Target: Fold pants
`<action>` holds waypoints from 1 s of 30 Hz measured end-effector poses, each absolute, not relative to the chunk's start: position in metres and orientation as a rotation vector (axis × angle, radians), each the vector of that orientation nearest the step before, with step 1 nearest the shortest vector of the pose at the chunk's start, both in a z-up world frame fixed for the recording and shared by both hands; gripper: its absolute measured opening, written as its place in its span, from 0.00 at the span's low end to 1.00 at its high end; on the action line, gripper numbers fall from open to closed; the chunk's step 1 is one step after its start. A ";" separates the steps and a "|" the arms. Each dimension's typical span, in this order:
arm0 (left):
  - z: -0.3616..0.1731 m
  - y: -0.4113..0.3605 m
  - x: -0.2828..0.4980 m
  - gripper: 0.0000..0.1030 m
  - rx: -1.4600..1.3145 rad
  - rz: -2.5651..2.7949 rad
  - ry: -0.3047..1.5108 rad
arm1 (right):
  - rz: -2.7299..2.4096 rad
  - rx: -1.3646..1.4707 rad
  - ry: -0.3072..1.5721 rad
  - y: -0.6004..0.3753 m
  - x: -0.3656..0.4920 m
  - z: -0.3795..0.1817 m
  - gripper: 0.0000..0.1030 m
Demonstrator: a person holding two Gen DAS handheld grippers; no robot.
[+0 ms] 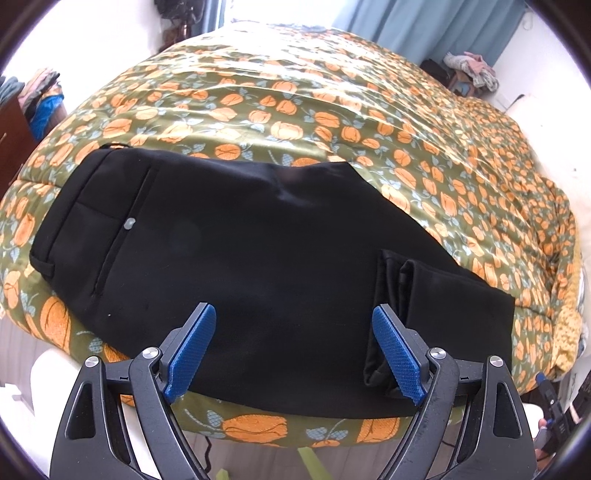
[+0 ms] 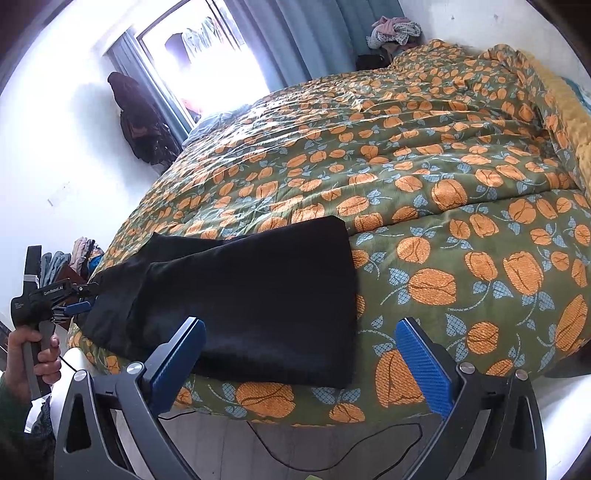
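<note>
Black pants point(image 1: 240, 251) lie folded on the bed near its front edge, waistband at the left, leg hems doubled over at the right point(image 1: 443, 295). My left gripper point(image 1: 293, 350) is open and empty, just in front of the pants' near edge. In the right wrist view the pants point(image 2: 258, 295) lie to the left, folded end toward the bed's middle. My right gripper point(image 2: 301, 362) is open and empty, hovering over the bed edge by the pants' right corner. The left gripper point(image 2: 79, 301) shows at far left, held by a hand.
The bed carries a green quilt with orange flowers point(image 1: 332, 110), also in the right wrist view point(image 2: 443, 184). Clothes are piled on a stand at the far corner point(image 2: 395, 29). A black cable point(image 2: 332, 454) runs on the floor below the bed edge. Blue curtains hang behind.
</note>
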State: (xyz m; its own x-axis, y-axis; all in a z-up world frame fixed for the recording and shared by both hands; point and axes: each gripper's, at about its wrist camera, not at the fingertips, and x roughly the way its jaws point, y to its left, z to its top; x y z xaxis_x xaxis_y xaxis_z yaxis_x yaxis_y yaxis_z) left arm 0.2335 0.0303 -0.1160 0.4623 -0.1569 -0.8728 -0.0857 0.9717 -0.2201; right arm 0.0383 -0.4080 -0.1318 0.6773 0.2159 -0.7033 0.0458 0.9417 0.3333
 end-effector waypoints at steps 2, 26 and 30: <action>-0.117 0.031 0.233 0.86 -0.248 -0.041 1.094 | 0.098 0.340 0.826 -0.408 0.038 -0.132 0.99; -0.089 0.190 0.271 0.89 -0.502 0.157 1.003 | 0.081 0.399 0.831 -0.418 0.035 -0.140 0.99; -0.111 0.206 0.280 0.89 -0.423 0.191 1.072 | 0.084 0.393 0.844 -0.414 0.039 -0.141 0.99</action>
State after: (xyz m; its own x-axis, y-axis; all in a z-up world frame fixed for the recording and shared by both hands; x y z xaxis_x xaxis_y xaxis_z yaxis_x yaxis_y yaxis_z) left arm 0.2797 0.2065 -0.1111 0.4719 -0.0513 -0.8801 -0.3523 0.9042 -0.2416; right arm 0.0388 -0.4142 -0.1405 0.6657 0.2267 -0.7110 0.0817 0.9249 0.3714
